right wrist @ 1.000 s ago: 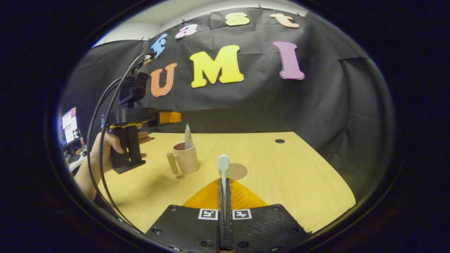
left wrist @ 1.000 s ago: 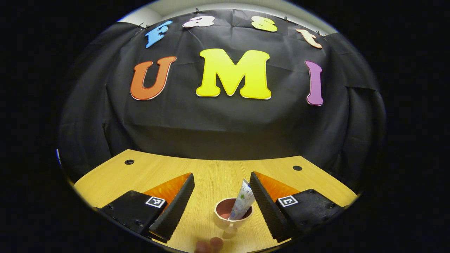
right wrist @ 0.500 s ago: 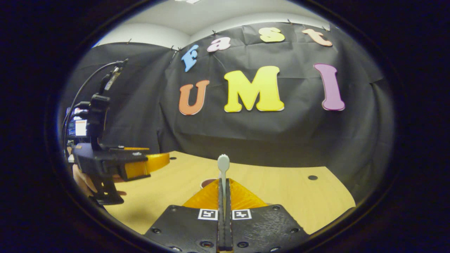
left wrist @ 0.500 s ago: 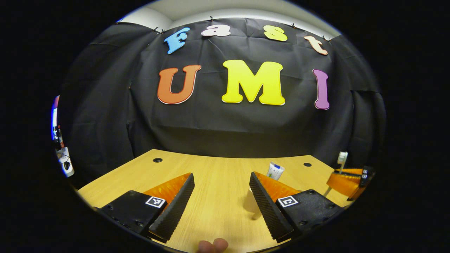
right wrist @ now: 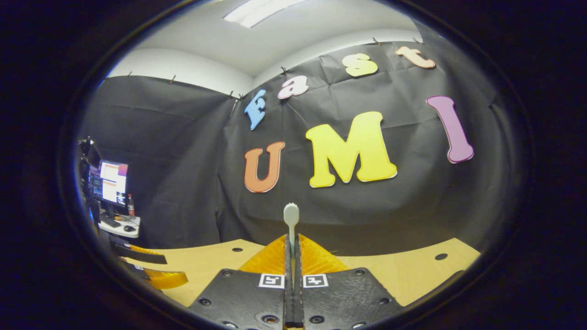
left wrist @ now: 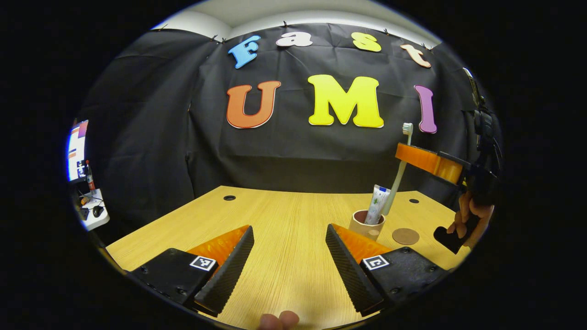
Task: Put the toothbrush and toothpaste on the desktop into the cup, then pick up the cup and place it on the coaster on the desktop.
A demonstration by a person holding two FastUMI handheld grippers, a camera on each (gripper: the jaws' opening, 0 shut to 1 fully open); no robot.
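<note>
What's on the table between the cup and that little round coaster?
Nothing; in the left gripper view the stretch of table between the cup and the coaster is bare wood.

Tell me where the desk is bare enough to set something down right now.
Bare wood runs across the desk from the left gripper to the wall, and leftward. It is crowded at the right: the cup with toothpaste, the coaster beside it, and the right gripper holding the toothbrush above.

We see pink cup [left wrist: 365,224] on wooden bench [left wrist: 284,229], white toothpaste tube [left wrist: 377,204] standing in it; round brown coaster [left wrist: 405,236] just right of cup; white toothbrush [left wrist: 398,176] angled over cup.
</note>
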